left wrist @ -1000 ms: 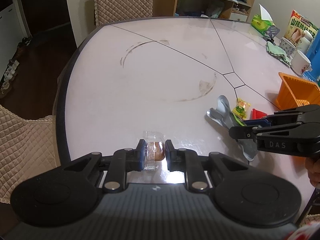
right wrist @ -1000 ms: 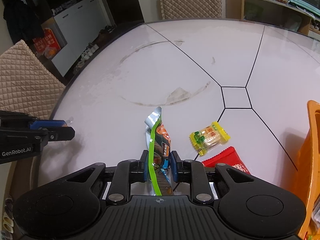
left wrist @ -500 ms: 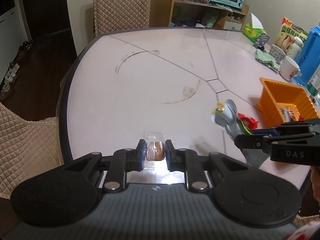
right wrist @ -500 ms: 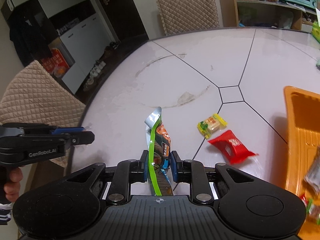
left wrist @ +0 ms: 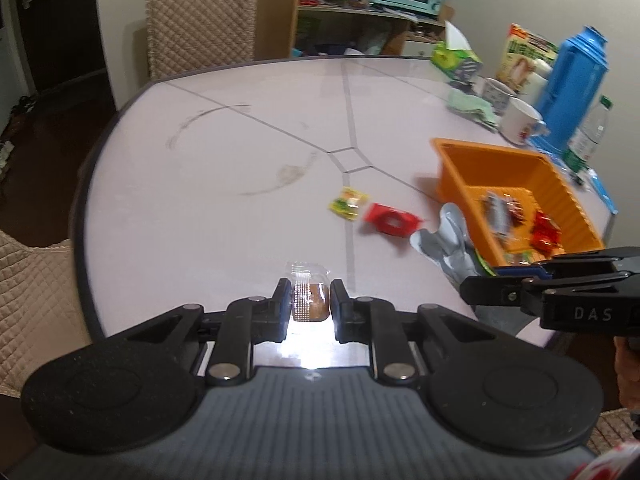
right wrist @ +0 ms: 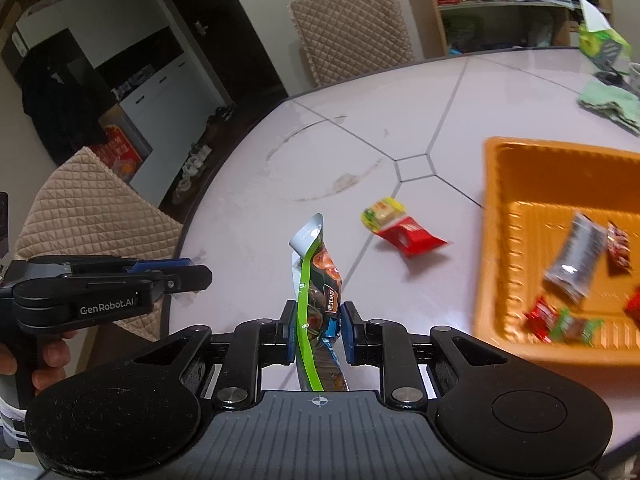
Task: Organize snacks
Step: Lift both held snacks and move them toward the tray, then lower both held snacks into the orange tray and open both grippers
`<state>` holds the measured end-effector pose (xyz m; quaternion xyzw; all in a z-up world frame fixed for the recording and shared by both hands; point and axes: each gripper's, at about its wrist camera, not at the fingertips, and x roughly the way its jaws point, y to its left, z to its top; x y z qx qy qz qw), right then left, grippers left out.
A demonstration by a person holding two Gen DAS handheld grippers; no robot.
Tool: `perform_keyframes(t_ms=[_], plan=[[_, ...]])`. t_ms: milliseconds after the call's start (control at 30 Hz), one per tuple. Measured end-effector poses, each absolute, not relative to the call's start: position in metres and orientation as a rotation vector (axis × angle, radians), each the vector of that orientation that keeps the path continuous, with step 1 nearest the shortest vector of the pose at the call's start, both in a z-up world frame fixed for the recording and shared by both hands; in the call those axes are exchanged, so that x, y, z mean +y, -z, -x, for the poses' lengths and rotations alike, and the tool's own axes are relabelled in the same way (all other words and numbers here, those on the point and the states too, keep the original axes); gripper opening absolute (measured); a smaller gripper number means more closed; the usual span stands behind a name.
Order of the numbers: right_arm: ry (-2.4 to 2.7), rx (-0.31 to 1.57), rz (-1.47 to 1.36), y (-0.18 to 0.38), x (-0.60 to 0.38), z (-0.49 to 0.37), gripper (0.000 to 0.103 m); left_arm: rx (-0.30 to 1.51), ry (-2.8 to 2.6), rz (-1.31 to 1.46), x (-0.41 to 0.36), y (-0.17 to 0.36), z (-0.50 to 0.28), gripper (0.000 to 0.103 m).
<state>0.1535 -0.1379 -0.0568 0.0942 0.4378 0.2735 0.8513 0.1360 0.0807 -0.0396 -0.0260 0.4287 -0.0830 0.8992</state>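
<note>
My left gripper [left wrist: 310,300] is shut on a small clear-wrapped brown snack [left wrist: 309,298], held above the table's near edge. My right gripper [right wrist: 318,320] is shut on a silver and green snack packet [right wrist: 316,268], which also shows in the left wrist view [left wrist: 452,236] beside the orange basket [left wrist: 452,164]. The basket [right wrist: 492,240] holds several snacks. A yellow-green snack [left wrist: 347,203] and a red packet [left wrist: 390,220] lie on the table left of the basket, and both show in the right wrist view: the yellow-green snack [right wrist: 382,212] and the red packet [right wrist: 408,236].
A blue thermos [left wrist: 576,68], mugs [left wrist: 520,120], a water bottle [left wrist: 586,136], a green cloth [left wrist: 472,106] and a tissue box [left wrist: 456,58] stand at the table's far right. Quilted chairs stand at the far side [left wrist: 200,20] and at the left [right wrist: 84,208].
Both grippers have risen and swung right with their snacks. The orange basket has come fully into both views, and the right gripper's packet is now near its rim.
</note>
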Motion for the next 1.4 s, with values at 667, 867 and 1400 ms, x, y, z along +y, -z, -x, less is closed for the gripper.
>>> perform_keyframes(t_ms=[667, 867, 1400], plan=[[-0.359, 0.876, -0.292, 0.039, -0.283, -0.107, 0.022, 0.842, 0.346, -0.009, -0.054, 0.023, -0.134, 0.018], [-0.307, 0.853, -0.310, 0.032, -0.316, -0.109, 0.023, 0.820, 0.381, -0.025, -0.087, 0.019, -0.147, 0.018], [-0.255, 0.809, -0.349, 0.025, -0.354, -0.147, 0.022, 0.811, 0.390, -0.051, -0.131, 0.022, -0.188, 0.018]])
